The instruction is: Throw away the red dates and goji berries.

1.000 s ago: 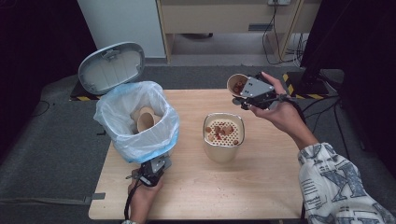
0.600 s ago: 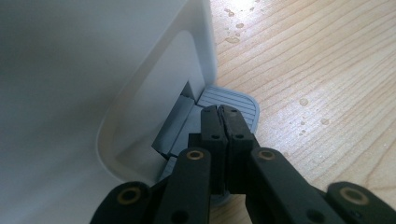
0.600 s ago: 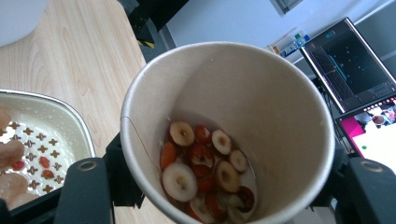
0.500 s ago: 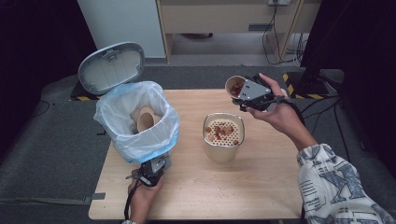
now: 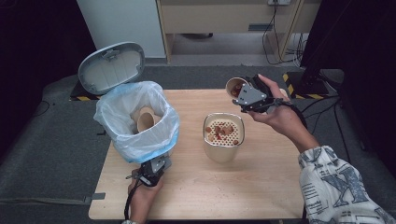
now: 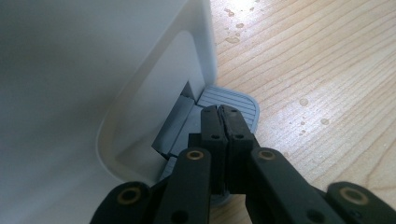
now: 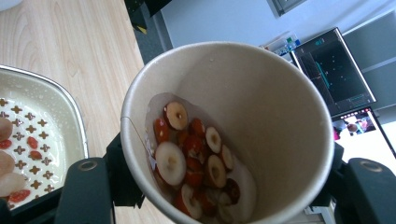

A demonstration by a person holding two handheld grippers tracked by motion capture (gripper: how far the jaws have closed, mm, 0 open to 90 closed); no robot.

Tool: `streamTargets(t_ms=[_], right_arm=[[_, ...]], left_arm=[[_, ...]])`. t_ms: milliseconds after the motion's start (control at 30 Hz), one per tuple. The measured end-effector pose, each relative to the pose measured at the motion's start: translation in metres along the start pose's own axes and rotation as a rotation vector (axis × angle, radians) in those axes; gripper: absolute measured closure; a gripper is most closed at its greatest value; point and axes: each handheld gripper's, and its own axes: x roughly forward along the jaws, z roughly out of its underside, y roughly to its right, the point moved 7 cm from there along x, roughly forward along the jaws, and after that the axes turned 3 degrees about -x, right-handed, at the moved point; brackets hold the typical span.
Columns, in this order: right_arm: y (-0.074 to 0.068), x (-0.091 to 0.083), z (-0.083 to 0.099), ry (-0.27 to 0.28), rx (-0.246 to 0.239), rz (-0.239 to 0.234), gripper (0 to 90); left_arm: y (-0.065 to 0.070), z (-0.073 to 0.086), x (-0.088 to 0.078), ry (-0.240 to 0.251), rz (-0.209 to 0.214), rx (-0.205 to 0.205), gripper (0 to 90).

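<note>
My right gripper [image 5: 243, 93] has its jaws clamped on the tan paper cup of sliced red fruit [image 7: 229, 135], tipped sideways between them. My left gripper [image 6: 218, 122], jaws pressed together, sits on the bin's grey ribbed pedal [image 6: 233, 100].

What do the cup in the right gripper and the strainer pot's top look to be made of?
The cup looks like paper: matt tan wall, thin rolled rim, a visible side seam, wet sliced fruit inside. The strainer pot seems to be cream plastic or enamelled metal; its perforated top has cross-shaped holes and a glossy, shiny rim, so I can't tell which.
</note>
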Motion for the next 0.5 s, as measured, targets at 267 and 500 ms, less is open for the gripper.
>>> streamTargets(t_ms=[267,500], right_arm=[[0.0032,-0.0018,0.0016,-0.022,-0.055,0.021,33.1],[0.0062,-0.003,-0.0026,-0.006,-0.067,0.025,33.1]], left_arm=[[0.0002,-0.0001,0.0001,0.002,0.0,-0.003,87.9],[0.0002,-0.0001,0.0001,0.002,0.0,-0.003,87.9]])
